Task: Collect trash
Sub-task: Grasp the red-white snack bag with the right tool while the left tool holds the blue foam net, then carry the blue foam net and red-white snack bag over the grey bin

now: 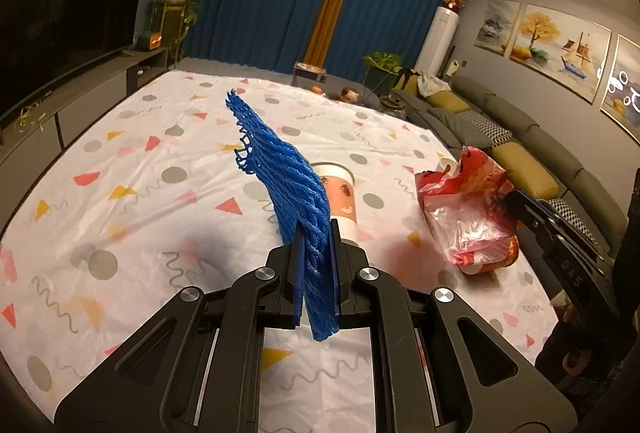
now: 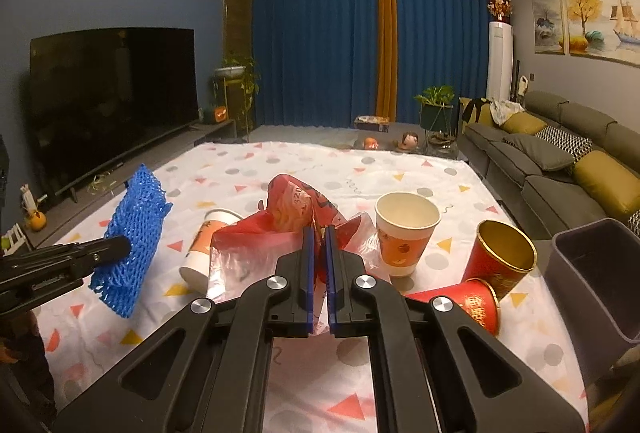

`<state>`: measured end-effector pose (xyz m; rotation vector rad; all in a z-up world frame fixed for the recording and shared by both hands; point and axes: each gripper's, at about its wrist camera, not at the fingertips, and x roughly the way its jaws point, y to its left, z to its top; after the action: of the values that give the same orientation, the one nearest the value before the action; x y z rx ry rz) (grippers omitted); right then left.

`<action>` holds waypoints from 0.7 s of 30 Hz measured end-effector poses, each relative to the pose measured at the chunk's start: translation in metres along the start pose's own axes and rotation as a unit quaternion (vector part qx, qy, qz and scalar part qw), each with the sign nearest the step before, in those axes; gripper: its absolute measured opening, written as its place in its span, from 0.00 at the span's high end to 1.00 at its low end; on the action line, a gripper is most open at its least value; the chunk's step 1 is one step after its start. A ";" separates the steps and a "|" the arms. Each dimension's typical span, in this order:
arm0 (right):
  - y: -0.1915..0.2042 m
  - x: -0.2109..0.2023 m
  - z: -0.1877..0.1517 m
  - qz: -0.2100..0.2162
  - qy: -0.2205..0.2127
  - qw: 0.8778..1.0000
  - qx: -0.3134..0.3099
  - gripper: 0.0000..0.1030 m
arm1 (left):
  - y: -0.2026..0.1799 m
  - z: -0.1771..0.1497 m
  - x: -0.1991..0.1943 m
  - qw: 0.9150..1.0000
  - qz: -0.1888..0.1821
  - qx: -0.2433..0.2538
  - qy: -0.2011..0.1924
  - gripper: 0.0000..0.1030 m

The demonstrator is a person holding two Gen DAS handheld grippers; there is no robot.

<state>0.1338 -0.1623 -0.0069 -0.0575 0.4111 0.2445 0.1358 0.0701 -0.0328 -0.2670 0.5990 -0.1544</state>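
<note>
The blue foam fruit net [image 1: 288,189] stands up at frame centre, pinched at its lower end by the left gripper [image 1: 316,253], jaws narrow around it. The grip is thin; I judge the net could slip out when swung. The right gripper [image 2: 319,261], jaws nearly closed, nips the red plastic bag [image 2: 288,229] at centre; a pull could topple the upright paper cup [image 2: 406,233] just beside it. The grey bin [image 2: 596,281] is cut off at lower right, and a tipped paper cup [image 2: 208,245] is half hidden behind the bag on the bench [image 2: 224,169].
</note>
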 end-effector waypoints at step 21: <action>-0.036 -0.079 0.015 -0.035 -0.068 0.997 0.011 0.95 | -0.080 0.009 -0.035 0.995 -0.064 0.071 -0.040 0.91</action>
<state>0.0780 -0.2138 0.0386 -0.0331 0.2748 0.1741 0.1074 0.0032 0.0160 -0.1718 0.4893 -0.3072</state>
